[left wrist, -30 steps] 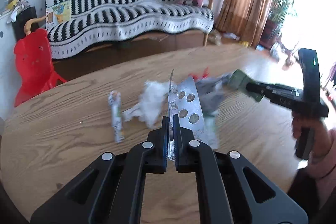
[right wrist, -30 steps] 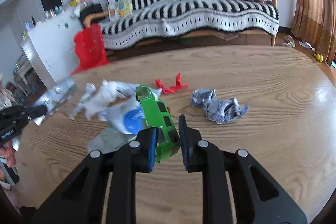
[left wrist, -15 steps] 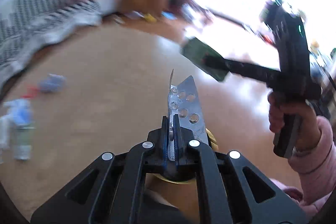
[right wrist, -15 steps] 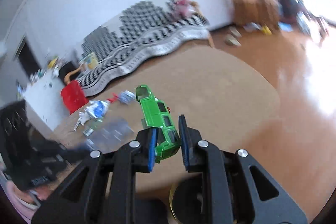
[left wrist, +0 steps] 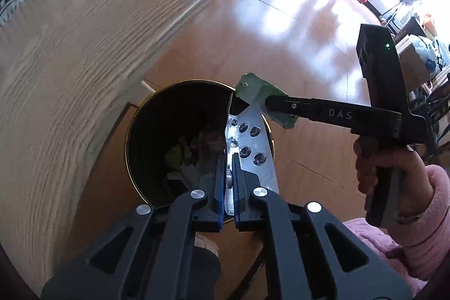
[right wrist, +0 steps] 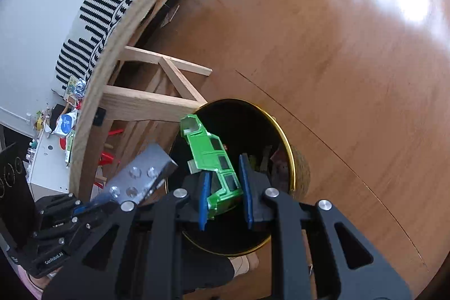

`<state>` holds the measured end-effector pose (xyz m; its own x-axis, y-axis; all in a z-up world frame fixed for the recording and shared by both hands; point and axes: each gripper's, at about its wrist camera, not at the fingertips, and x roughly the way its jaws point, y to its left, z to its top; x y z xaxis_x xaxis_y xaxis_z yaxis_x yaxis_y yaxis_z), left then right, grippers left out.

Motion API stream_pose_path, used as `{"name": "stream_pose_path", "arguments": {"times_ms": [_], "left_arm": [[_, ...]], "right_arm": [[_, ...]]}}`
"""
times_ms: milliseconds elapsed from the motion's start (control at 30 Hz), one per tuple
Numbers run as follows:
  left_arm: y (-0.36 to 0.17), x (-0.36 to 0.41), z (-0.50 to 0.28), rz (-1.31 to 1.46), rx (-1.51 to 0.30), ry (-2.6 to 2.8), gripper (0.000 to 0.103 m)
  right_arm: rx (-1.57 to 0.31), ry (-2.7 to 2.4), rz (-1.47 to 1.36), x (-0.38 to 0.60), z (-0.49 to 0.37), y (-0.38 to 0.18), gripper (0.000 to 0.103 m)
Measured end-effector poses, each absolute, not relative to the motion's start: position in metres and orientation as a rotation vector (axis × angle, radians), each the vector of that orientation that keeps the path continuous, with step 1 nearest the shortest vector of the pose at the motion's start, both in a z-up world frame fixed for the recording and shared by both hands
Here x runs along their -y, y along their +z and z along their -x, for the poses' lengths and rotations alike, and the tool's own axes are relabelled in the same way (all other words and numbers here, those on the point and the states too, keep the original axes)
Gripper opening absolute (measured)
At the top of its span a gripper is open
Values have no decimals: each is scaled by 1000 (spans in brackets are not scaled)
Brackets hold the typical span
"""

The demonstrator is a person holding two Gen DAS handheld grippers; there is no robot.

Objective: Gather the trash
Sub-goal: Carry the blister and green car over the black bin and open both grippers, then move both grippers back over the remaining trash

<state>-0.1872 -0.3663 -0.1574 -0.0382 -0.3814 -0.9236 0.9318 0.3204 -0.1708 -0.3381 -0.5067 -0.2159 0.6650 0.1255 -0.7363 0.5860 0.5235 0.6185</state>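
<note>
Holding both items above the black bin (left wrist: 146, 148) beside the table (left wrist: 84, 33), the operation stands at the disposal step. The left gripper (left wrist: 229, 173) is clamped on the silver blister pack (left wrist: 253, 142), which projects over the bin mouth. The right gripper (right wrist: 225, 187) has its pads parted around the green toy car shell (right wrist: 211, 156); whether both pads touch it cannot be determined. Next move, as judged: release each item squarely inside the rim, checking neither catches its edge.
</note>
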Motion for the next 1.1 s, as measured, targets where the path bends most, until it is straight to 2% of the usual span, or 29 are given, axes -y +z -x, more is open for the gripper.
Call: {"name": "stream_pose_path", "arguments": {"times_ms": [433, 467, 500, 533, 567, 600, 733, 833, 967, 1100], "left_arm": [[-158, 368, 181, -612, -1148, -1191, 4], [-157, 367, 181, -619, -1145, -1191, 7], [-159, 367, 184, -633, -1140, -1180, 24], [-159, 367, 185, -650, -1135, -1169, 43], [-156, 367, 188, -670, -1110, -1152, 88], [-151, 362, 191, -669, -1071, -1152, 97], [-114, 350, 190, -623, -923, -1131, 97], [-78, 324, 174, -533, -830, -1054, 97], [-42, 264, 133, -425, -763, -908, 97], [-31, 164, 72, -326, -711, -623, 97]], "right_arm": [[-823, -324, -1021, 517, 325, -217, 20], [-808, -319, -1025, 518, 324, -215, 27], [-804, -322, -1027, 518, 324, -214, 40], [-804, -341, -1034, 520, 324, -212, 82], [-794, -363, -1057, 524, 326, -210, 95], [-787, -360, -1079, 526, 327, -208, 96], [-773, -447, -1069, 532, 328, -196, 96], [-794, -512, -877, 520, 316, -171, 96], [-812, -542, -617, 491, 290, -136, 96], [-772, -537, -400, 450, 254, -93, 96]]}}
